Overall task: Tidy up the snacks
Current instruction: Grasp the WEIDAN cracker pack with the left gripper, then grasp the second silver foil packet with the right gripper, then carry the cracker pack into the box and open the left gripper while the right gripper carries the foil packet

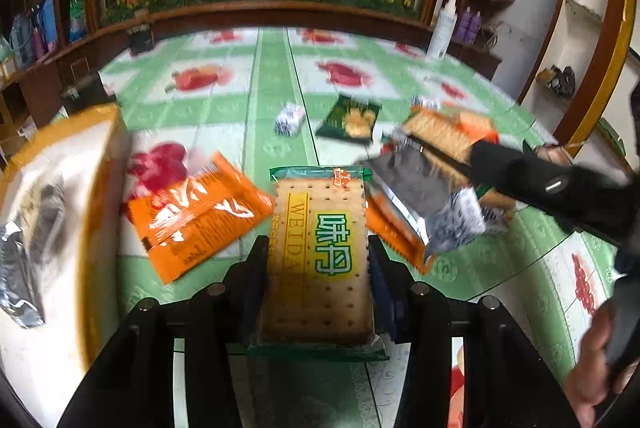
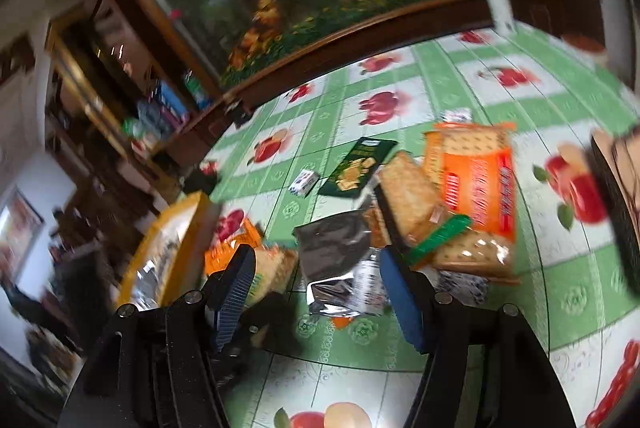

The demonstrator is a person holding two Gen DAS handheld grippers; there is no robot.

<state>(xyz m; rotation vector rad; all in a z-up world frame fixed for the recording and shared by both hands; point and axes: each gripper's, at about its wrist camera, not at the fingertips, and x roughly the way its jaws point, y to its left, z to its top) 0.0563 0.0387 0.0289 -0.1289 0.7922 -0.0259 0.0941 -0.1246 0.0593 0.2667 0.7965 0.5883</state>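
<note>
Cracker pack (image 1: 320, 252): green-edged, flat on the bench (image 1: 272, 95), lengthwise between the fingers of the left claw (image 1: 318, 270). Pads against both long sides; pinched, by the look of it, not yet lifted.

Orange pack (image 1: 192, 211): just left of the cracker pack, flat, touching or nearly touching its upper corner.

Silver pouch (image 1: 420, 195): just right of the cracker pack, lying over another orange wrapper. Seen from the right wrist, between the fingers of the right claw (image 2: 316, 292), which stands spread with no pad contact visible. Whether the pouch is touched: cannot tell, frame blurred.

Cracker heap (image 2: 460, 195): several tan and orange packs piled behind the pouch.

Green packet (image 1: 352, 117) and small white sweet (image 1: 289, 119): farther back, apart from the heap.

Box (image 1: 60, 187): yellow-rimmed, left edge of the bench, silver wrappers already inside.

Hand (image 1: 592, 368): lower right corner, on the right tool's grip.

Step in hand, judged: picking the cracker pack for the box. Next move calls for a firm side squeeze, a clean lift clear of the orange pack, then travel left over the box rim. Risk: slick wrapper slipping; neighbour dragged along.
</note>
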